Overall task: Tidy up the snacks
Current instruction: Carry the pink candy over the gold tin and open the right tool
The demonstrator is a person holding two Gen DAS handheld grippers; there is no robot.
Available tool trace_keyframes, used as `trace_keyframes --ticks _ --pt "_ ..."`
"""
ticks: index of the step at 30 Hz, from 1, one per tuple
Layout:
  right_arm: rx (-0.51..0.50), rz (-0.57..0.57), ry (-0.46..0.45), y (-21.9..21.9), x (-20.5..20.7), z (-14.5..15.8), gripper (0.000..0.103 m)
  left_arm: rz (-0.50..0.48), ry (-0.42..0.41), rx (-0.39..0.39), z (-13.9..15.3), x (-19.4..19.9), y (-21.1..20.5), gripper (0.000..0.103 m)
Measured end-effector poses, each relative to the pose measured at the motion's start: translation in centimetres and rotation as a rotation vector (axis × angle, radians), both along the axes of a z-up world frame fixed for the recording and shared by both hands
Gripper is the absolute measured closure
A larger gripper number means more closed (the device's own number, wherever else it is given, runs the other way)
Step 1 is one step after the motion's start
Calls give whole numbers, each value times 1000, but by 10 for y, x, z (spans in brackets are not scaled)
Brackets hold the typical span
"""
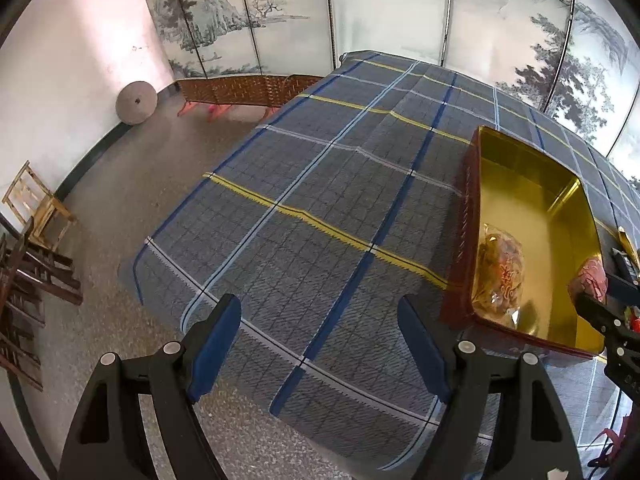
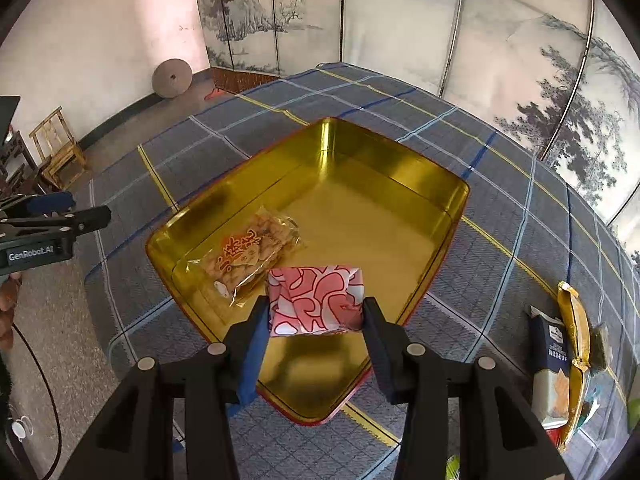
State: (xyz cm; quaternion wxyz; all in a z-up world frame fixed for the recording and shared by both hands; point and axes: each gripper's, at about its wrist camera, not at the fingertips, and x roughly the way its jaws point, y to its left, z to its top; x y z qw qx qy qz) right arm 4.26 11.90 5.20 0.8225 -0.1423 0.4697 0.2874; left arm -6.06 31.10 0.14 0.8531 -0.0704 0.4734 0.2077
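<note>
A gold-lined tin with red outer walls (image 2: 400,176) stands open on the plaid tablecloth; it also shows in the left wrist view (image 1: 520,168). A clear cracker packet with orange print (image 2: 250,256) lies inside it, also seen in the left wrist view (image 1: 500,272). My right gripper (image 2: 316,312) is shut on a pink-and-white patterned snack packet (image 2: 316,300), held above the tin's near end. My left gripper (image 1: 320,340) is open and empty over the cloth, left of the tin.
Several more snack packets (image 2: 560,360) lie on the cloth to the right of the tin. The table's left edge (image 1: 180,216) drops to the floor. Wooden chairs (image 1: 36,208) and a painted folding screen (image 1: 360,12) stand around.
</note>
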Motion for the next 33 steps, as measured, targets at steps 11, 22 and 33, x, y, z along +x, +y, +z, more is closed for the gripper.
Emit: trace_keyframes --ticks 11,22,33 --pt "-22 7 12 6 -1 -8 57 8 21 -22 -9 -3 7 25" --pt "-20 1 19 9 1 -11 57 -5 33 -34 -13 -4 1 25" --pt "19 -8 21 -1 3 -4 57 -23 23 -33 -7 -1 -8 25"
